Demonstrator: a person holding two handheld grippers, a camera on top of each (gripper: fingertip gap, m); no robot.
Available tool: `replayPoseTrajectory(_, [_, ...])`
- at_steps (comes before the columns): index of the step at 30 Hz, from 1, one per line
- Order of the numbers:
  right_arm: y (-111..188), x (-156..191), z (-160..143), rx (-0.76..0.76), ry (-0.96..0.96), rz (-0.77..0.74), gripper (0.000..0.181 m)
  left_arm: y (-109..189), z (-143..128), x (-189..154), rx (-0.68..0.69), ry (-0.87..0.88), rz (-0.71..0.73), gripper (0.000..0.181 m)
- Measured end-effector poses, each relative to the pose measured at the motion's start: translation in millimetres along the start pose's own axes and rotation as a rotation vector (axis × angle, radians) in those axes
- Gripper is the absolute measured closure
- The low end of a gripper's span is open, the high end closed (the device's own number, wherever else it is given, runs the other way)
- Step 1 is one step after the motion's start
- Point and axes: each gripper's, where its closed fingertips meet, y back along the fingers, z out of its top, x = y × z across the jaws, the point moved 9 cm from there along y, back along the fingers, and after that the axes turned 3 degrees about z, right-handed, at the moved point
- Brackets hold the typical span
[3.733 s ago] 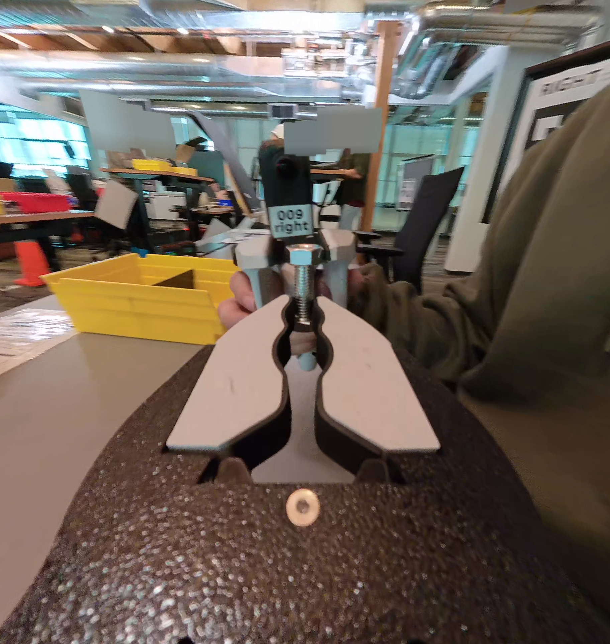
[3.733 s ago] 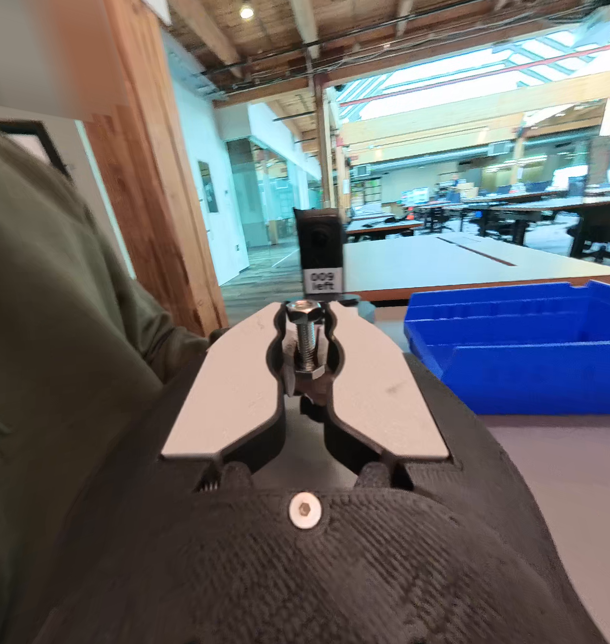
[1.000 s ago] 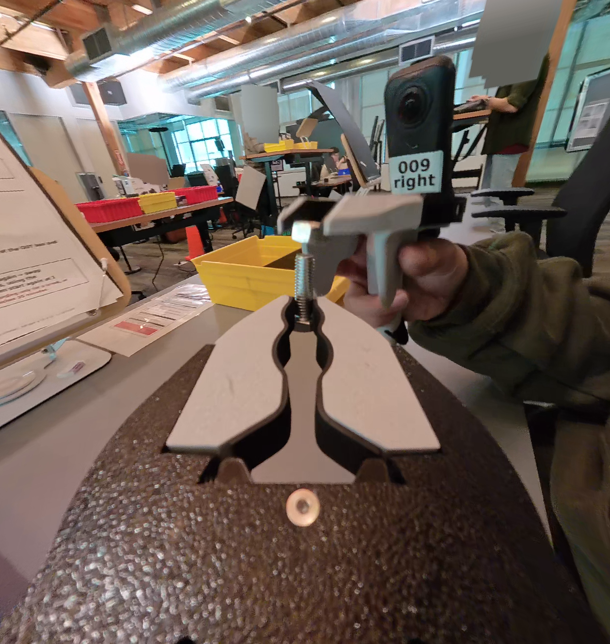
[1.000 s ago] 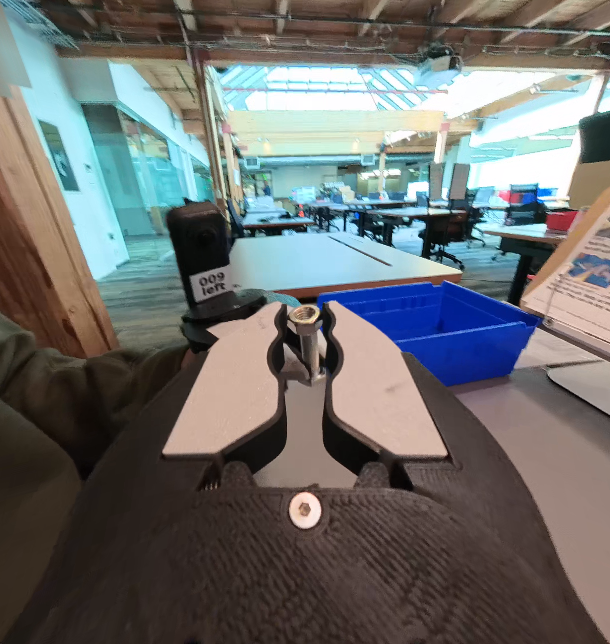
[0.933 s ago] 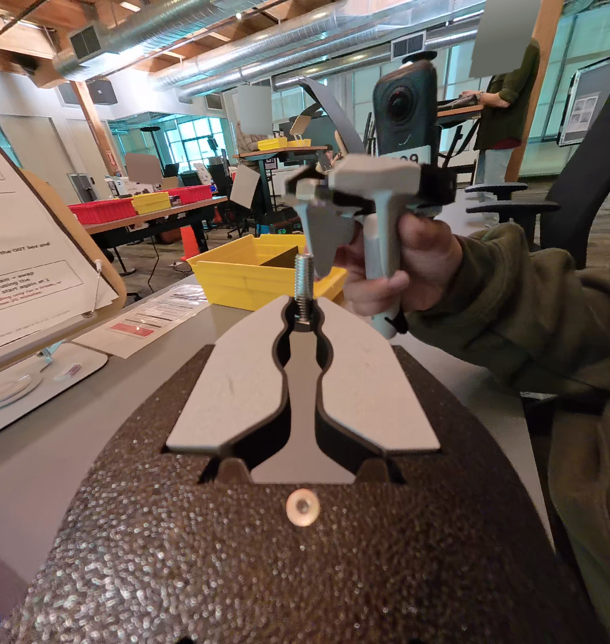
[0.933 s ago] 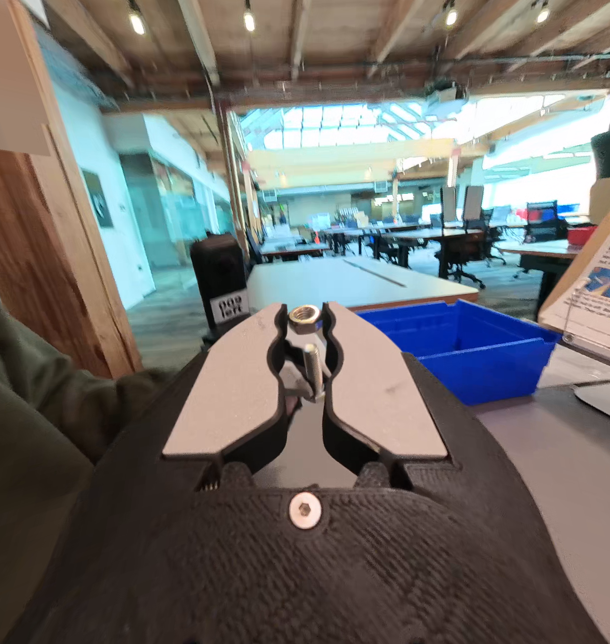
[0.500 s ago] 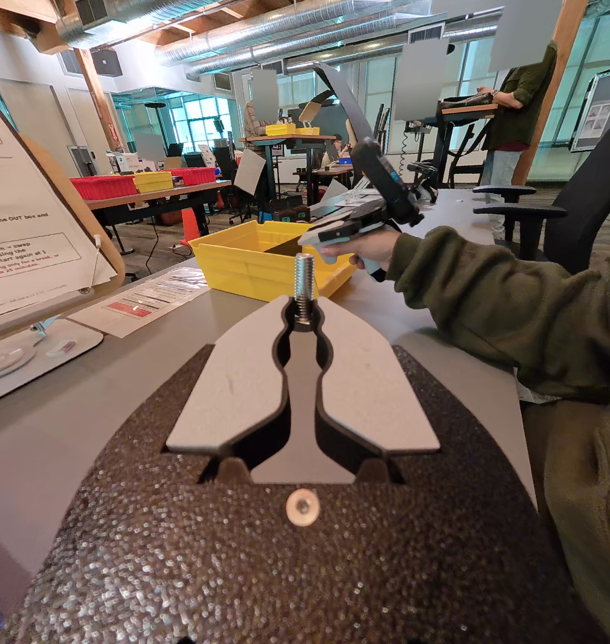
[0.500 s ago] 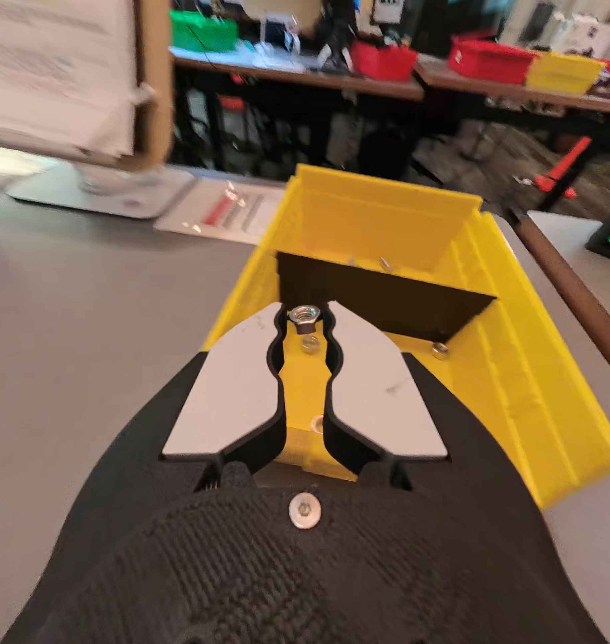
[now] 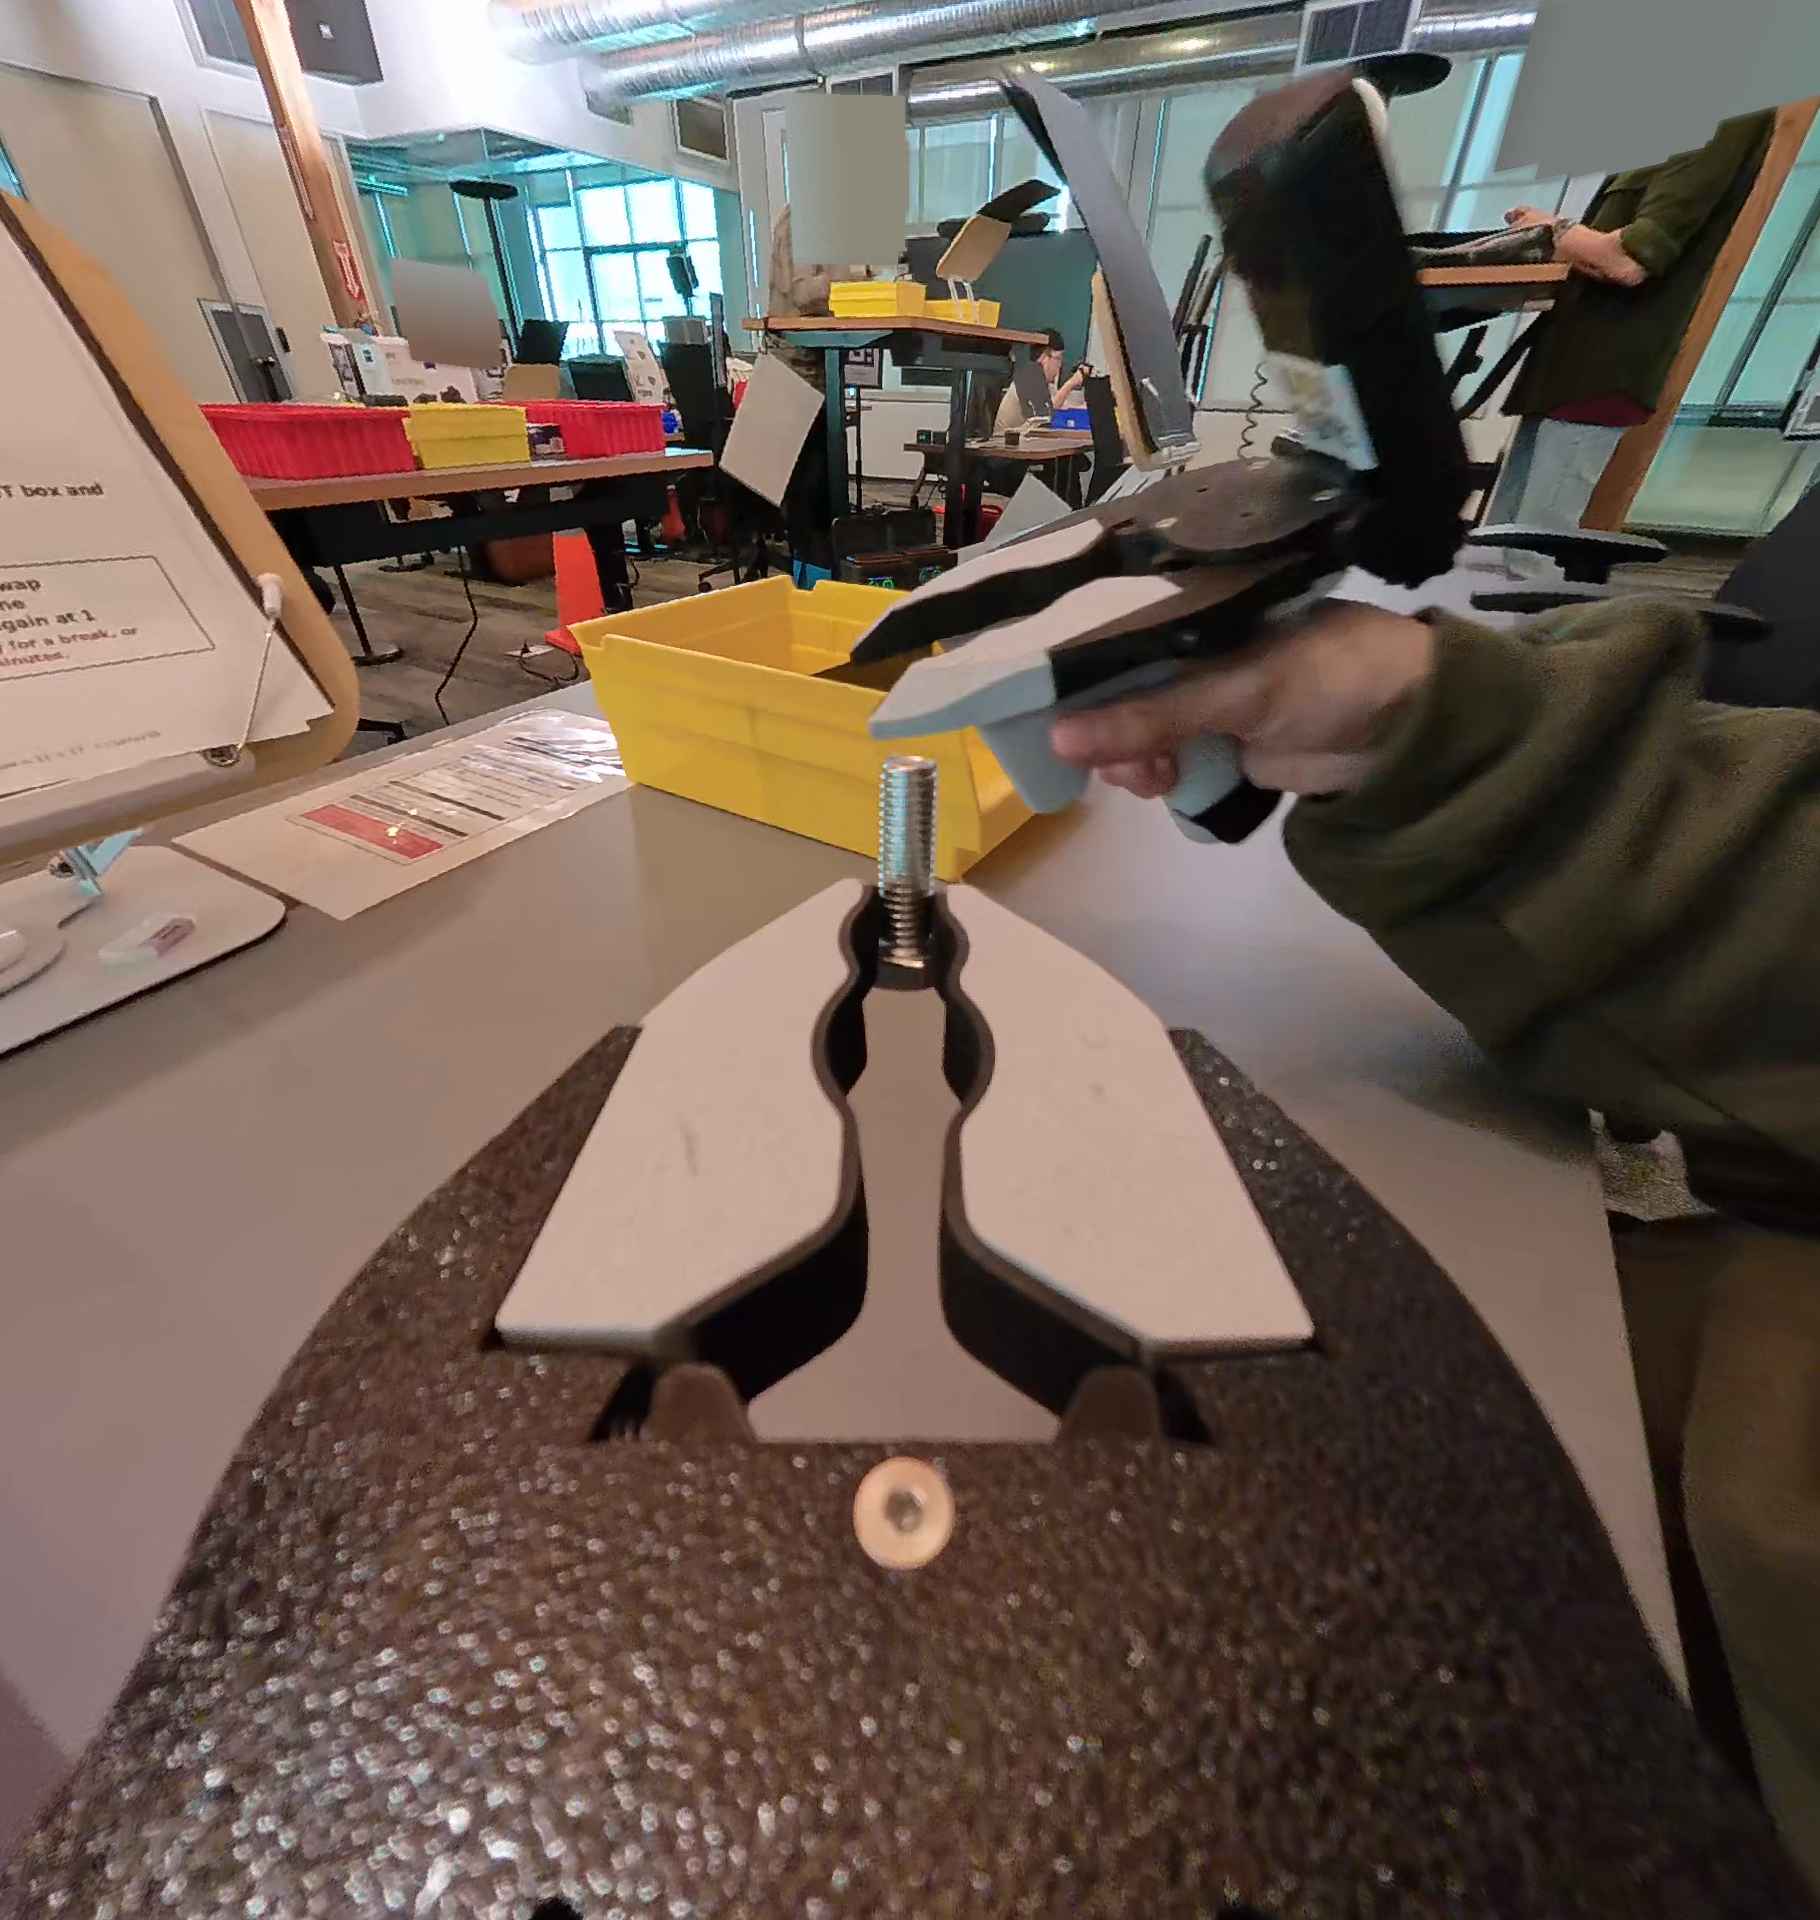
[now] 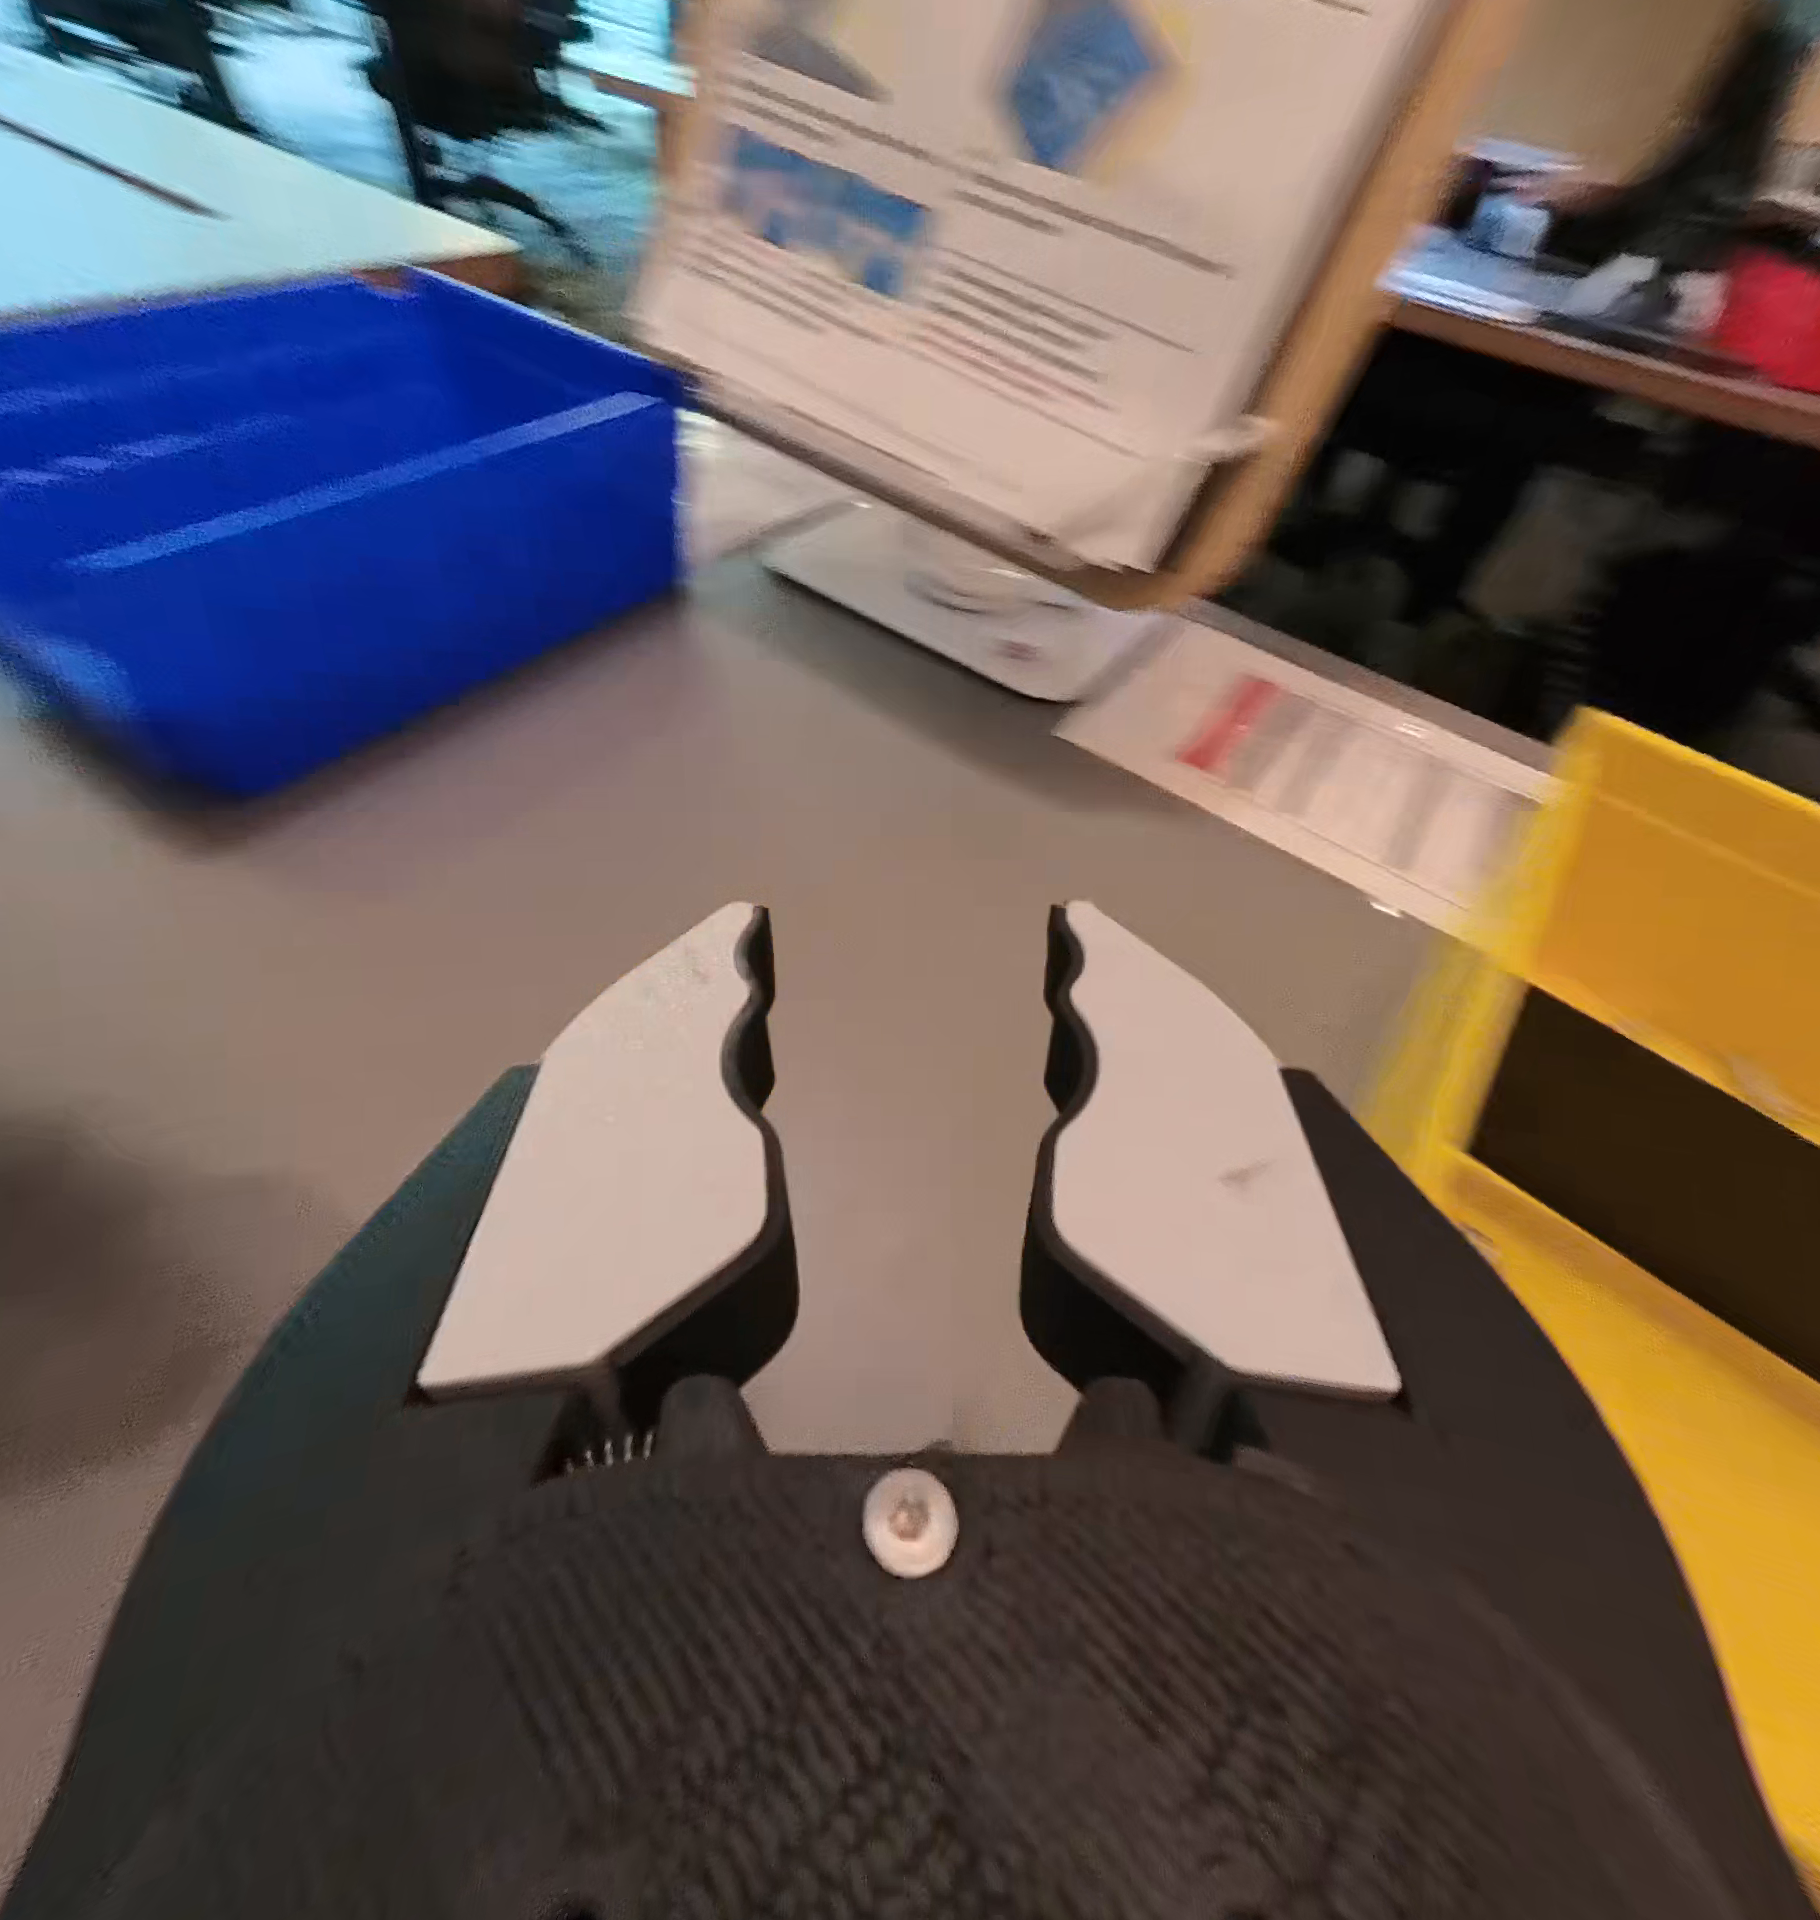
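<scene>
Right gripper (image 10: 908, 914) released nut, swung aside

Open workshop hall. Silver ducts (image 9: 885, 42) run under the ceiling; tall windows (image 9: 615, 239) behind them give daylight. Below the windows, a wooden bench (image 9: 470, 483) carries red and yellow bins. Orange cone (image 9: 579, 587) on the floor beside that bench. Black office chair (image 9: 1571, 551) well right of it.
</scene>
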Motion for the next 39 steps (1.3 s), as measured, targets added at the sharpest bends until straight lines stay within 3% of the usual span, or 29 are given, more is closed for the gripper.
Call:
replayPoseTrajectory(5, [-7,64,23,-0.062,0.066,0.171,0.136,-2,-6,7,0.009,0.020,0.030,0.172])
replayPoseTrajectory(12, [-12,101,36,-0.123,0.007,0.404,0.145,1,-9,12,-0.003,0.027,0.061,0.172])
replayPoseTrajectory(17, [-21,108,28,-0.134,-0.084,0.515,0.151,2,-6,9,-0.011,-0.008,0.051,0.172])
replayPoseTrajectory(20, [-21,109,28,-0.170,-0.109,0.537,0.171,2,-6,8,-0.011,-0.016,0.052,0.172])
replayPoseTrajectory(29, [-20,106,28,-0.192,-0.038,0.543,0.172,-3,-3,8,-0.018,-0.019,0.108,0.168])
replayPoseTrajectory(31, [-17,91,30,-0.190,0.024,0.432,0.172,-3,-2,10,0.007,-0.038,0.175,0.149])
replayPoseTrajectory(33, [-14,51,33,-0.143,0.146,0.174,0.172,-2,-2,9,0.047,-0.066,0.183,0.146])
replayPoseTrajectory(36, [-14,-41,36,0.030,0.272,-0.246,0.172,3,-1,6,0.060,-0.098,0.185,0.148])
replayPoseTrajectory(39, [-22,-130,30,0.185,0.260,-0.485,0.172,5,-2,4,0.067,-0.092,0.187,0.149])
